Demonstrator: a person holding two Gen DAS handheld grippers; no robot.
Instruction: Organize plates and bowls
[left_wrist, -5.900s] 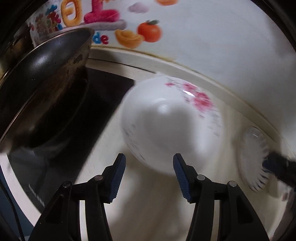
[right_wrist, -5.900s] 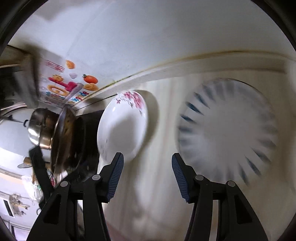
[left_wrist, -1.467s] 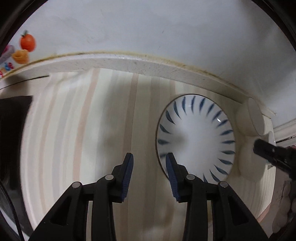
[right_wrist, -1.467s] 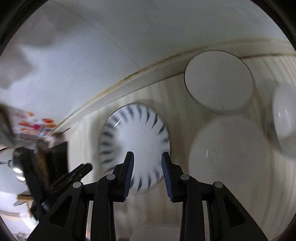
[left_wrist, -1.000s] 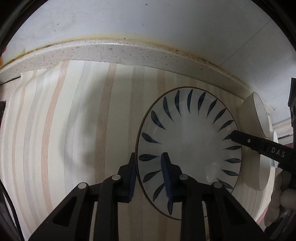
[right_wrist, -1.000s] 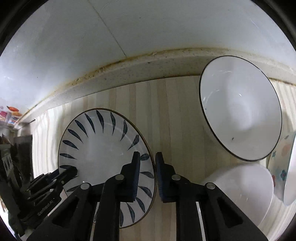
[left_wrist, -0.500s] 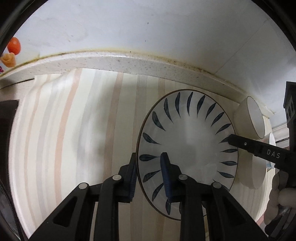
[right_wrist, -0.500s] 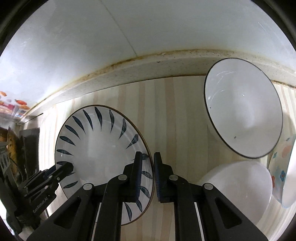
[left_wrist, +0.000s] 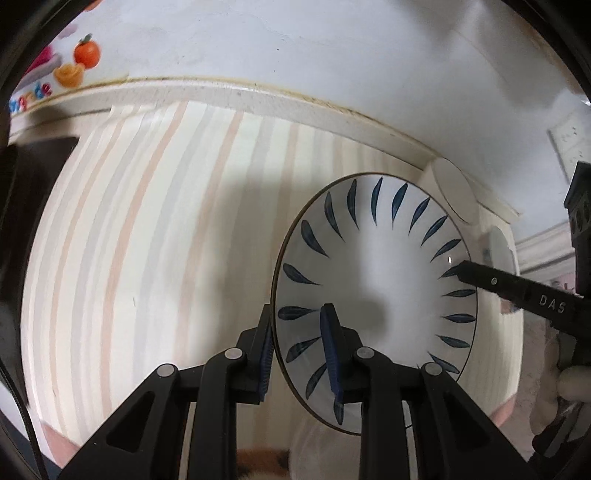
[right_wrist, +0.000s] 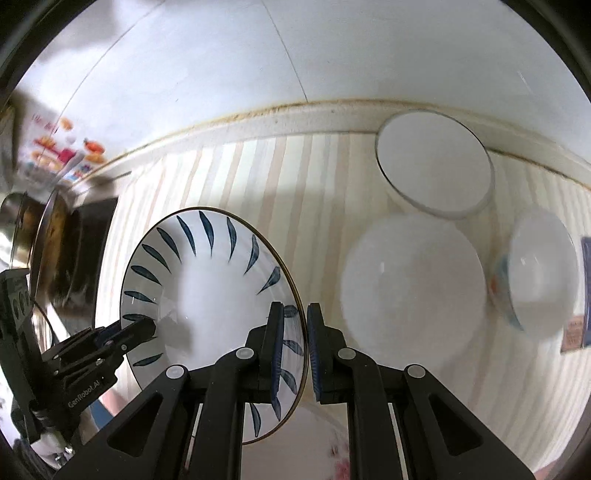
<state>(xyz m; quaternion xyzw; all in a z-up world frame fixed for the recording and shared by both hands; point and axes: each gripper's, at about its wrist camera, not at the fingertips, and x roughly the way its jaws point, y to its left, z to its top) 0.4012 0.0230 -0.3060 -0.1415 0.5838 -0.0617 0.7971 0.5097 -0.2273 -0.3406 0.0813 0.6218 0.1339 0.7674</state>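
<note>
Plenty of bare striped counter (left_wrist: 147, 240) on the left half of the left wrist view, with only the dark stovetop (left_wrist: 26, 206) at the far left edge. In the right wrist view the right side is crowded: a white bowl (right_wrist: 436, 166) by the wall, a white plate (right_wrist: 410, 291) below it, and a patterned bowl (right_wrist: 539, 277) just beside. The blue-leaf plate (right_wrist: 199, 280) fills the centre-left, and a pan (right_wrist: 44, 236) sits at the left edge.

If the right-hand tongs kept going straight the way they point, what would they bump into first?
Probably the striped countertop beyond the blue-leaf plate they grip. The white bowls sit off to the right, though depth is unclear.
</note>
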